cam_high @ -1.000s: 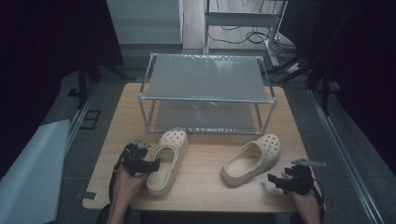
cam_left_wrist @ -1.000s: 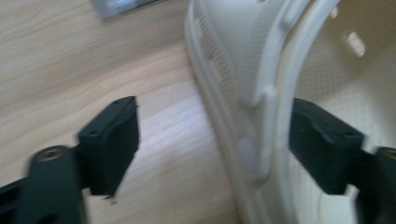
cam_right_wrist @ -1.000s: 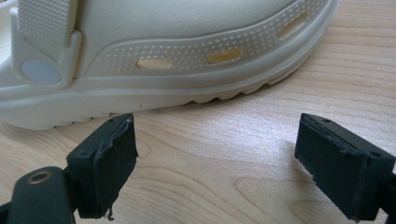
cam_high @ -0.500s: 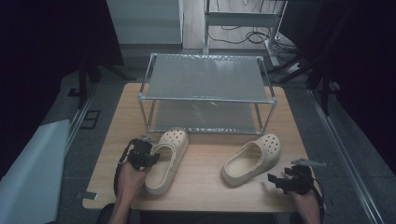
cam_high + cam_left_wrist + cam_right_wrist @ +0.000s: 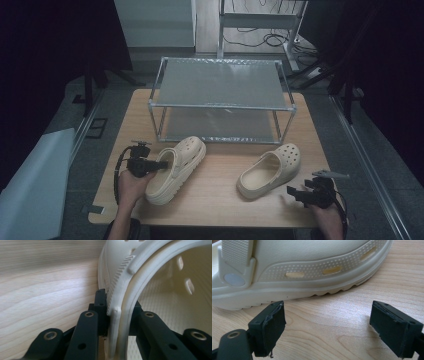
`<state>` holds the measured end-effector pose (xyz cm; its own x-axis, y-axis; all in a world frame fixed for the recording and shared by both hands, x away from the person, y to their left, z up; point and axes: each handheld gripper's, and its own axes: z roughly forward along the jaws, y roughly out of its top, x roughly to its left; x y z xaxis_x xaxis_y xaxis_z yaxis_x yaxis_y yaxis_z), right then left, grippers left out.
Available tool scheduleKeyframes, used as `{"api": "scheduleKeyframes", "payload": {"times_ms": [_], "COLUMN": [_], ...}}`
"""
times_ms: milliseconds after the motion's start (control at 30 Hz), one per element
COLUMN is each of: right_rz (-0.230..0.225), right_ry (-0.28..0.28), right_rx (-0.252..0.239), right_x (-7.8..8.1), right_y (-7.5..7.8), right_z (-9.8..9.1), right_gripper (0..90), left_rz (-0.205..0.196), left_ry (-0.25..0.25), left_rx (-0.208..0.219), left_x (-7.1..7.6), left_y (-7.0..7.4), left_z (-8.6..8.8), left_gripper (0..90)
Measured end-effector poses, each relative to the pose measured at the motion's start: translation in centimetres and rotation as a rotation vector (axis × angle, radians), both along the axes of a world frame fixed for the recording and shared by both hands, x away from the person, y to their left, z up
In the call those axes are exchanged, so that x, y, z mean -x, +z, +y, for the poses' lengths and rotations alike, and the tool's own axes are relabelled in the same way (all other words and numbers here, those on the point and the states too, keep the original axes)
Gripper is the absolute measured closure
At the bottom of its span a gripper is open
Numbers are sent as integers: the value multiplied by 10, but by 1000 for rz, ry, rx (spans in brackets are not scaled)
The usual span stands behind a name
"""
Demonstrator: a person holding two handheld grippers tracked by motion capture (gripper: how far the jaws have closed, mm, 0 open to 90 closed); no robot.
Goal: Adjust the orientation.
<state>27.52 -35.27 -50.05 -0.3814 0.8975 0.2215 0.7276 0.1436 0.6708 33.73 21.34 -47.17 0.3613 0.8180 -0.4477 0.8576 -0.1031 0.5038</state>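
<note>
Left jaws: clamped on the side wall of the left clog, one jaw outside, one inside the opening.
Right jaws: spread wide, nothing between them, low over bare wood.
Left gripper: held at the clog's left edge by the left hand.
Right gripper: in the right hand, near the worktop's front right edge.
Right clog: just ahead of the open jaws, apart from them, sole on the wood, side vents facing them; in the high view.
Rack: two metal shelves, beyond both clogs.
Worktop: pale wood, carrying all of it.
</note>
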Motion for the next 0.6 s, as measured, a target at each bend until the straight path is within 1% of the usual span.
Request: {"api": "scheduleKeyframes", "payload": {"times_ms": [33,200,267,500,600], "right_rz": [0,-2,-4,-3,-3], "right_ry": [-1,-2,-3,-3,-3], "right_rx": [-2,-2,-3,-6,-7], "right_x": [0,0,0,0,0], "right_y": [0,0,0,0,0], "right_z": [0,0,0,-1,-1], "right_gripper": [128,128,128,128,129], "left_rz": [9,26,33,39,34], "left_ry": [-3,-11,-17,-40,-57], "left_rx": [26,57,79,154,174], "left_x": [0,-3,-5,-10,-12], "left_y": [1,5,8,21,29], "left_z": [0,-1,0,-3,-6], "left_gripper": [768,768,768,767,767]}}
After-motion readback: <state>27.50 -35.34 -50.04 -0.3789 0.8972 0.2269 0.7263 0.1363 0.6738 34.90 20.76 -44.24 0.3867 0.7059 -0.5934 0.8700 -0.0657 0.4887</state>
